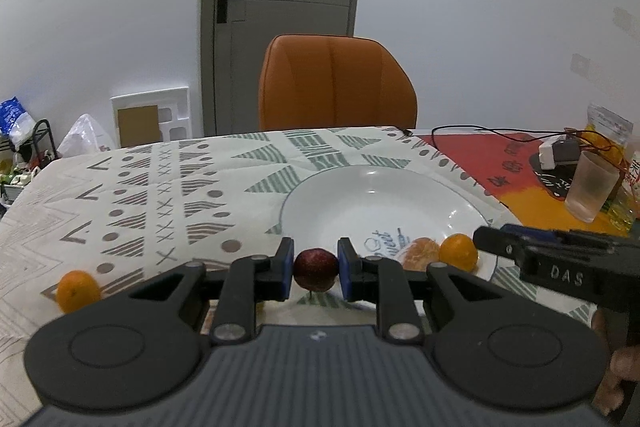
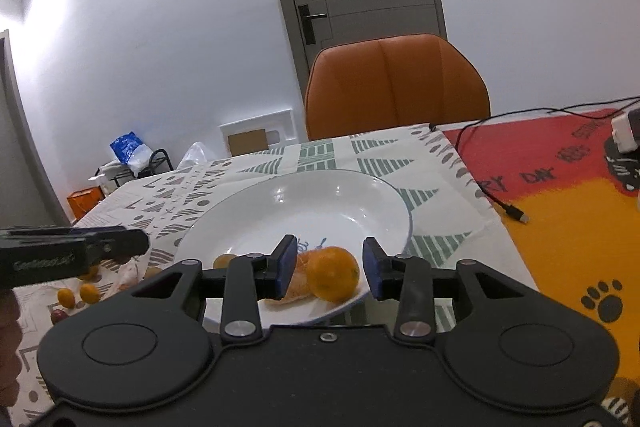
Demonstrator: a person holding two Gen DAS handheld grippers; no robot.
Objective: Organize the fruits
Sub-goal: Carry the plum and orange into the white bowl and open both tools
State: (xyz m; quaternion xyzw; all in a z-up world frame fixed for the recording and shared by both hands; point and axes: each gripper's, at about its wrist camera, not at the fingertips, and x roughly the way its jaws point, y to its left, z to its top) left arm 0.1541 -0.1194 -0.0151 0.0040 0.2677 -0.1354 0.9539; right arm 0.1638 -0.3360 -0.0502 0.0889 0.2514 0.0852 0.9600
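My left gripper [image 1: 316, 269] is shut on a small dark red fruit [image 1: 316, 269], held just above the patterned tablecloth at the near left rim of the white plate [image 1: 360, 195]. An orange [image 1: 459, 251] and a peeled orange [image 1: 418, 253] lie on the plate's near edge. Another orange [image 1: 77, 289] lies on the cloth to the left. My right gripper [image 2: 330, 267] is open, its blue pads either side of the orange [image 2: 333, 278] on the plate [image 2: 304, 203], not touching it. The peeled orange [image 2: 300, 281] lies beside it.
Several small fruits [image 2: 80, 293] lie on the cloth left of the plate. An orange chair [image 1: 336, 83] stands behind the table. A plastic cup [image 1: 592, 185], a white adapter [image 1: 558, 151] and a black cable [image 2: 486, 187] are on the red-orange mat to the right.
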